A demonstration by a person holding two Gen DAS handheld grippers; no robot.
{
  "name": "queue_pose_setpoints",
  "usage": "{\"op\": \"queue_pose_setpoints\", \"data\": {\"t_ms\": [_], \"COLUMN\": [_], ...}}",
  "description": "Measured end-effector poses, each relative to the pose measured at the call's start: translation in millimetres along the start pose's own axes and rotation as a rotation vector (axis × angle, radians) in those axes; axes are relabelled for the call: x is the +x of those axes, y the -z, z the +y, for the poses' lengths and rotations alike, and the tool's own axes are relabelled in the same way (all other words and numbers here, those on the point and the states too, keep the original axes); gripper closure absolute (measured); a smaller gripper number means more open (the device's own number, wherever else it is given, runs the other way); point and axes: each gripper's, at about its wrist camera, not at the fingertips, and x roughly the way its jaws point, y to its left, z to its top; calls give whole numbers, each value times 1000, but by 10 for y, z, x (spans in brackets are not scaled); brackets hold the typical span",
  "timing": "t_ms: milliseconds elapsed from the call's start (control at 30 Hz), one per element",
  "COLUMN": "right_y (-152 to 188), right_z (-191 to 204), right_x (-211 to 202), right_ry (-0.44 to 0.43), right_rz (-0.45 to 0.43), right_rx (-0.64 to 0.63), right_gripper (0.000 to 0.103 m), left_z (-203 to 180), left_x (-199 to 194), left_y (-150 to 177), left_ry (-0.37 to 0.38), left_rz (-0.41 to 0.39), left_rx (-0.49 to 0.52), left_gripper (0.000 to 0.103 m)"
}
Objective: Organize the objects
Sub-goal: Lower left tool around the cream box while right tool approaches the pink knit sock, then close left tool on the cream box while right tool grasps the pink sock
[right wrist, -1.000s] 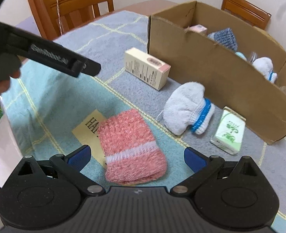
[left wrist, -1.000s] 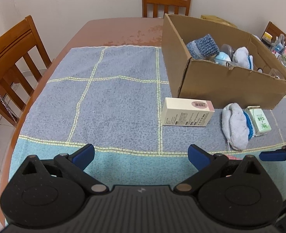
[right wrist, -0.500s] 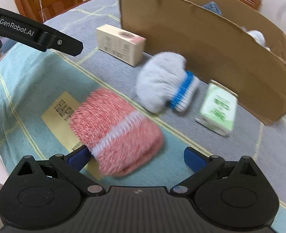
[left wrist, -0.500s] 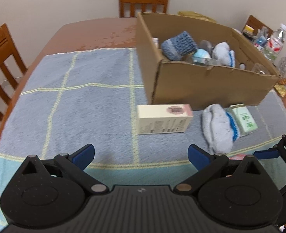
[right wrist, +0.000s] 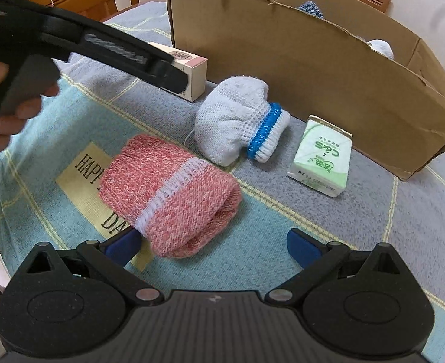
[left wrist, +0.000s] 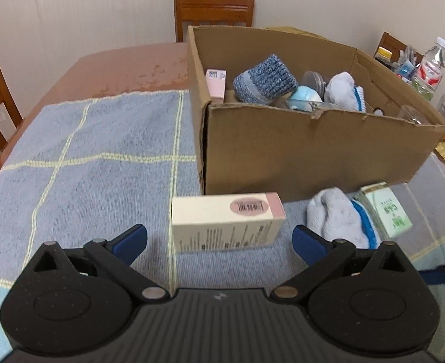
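My left gripper [left wrist: 219,240] is open, its fingers on either side of a cream and pink box [left wrist: 227,222] lying on the blue towel before the cardboard box [left wrist: 313,148]. My right gripper [right wrist: 213,246] is open, with a rolled pink sock [right wrist: 169,193] between its fingers, touching the left fingertip [right wrist: 124,246]. A white sock with a blue band [right wrist: 237,122] and a green tissue pack [right wrist: 322,155] lie beyond it. The left gripper's body [right wrist: 107,48] crosses the right wrist view. The cream box shows there too [right wrist: 192,71].
The cardboard box holds a blue knit sock [left wrist: 264,78], a white sock [left wrist: 343,90], a pink box [left wrist: 215,84] and small items. Wooden chairs [left wrist: 213,10] stand around the table. Bottles and jars [left wrist: 431,69] stand at the far right.
My left gripper has moved forward and right until the cream box lies between its fingers. My right gripper has closed in on the pink sock.
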Motion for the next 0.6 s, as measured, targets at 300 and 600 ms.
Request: {"op": "queue_pose_setpoints", "data": {"t_ms": [300, 600], "right_y": [73, 150], "right_z": [27, 36], "right_x": [-37, -71], "right_ry": [6, 5], "right_rz": [-19, -43], "right_rx": [8, 7], "right_gripper": [0, 0], "left_z": [-81, -117], "left_x": [161, 218], "left_y": [9, 6], "left_ry": [-65, -87], "left_rz": [-6, 8], "left_rx": [-9, -70], "left_gripper": [6, 23]}}
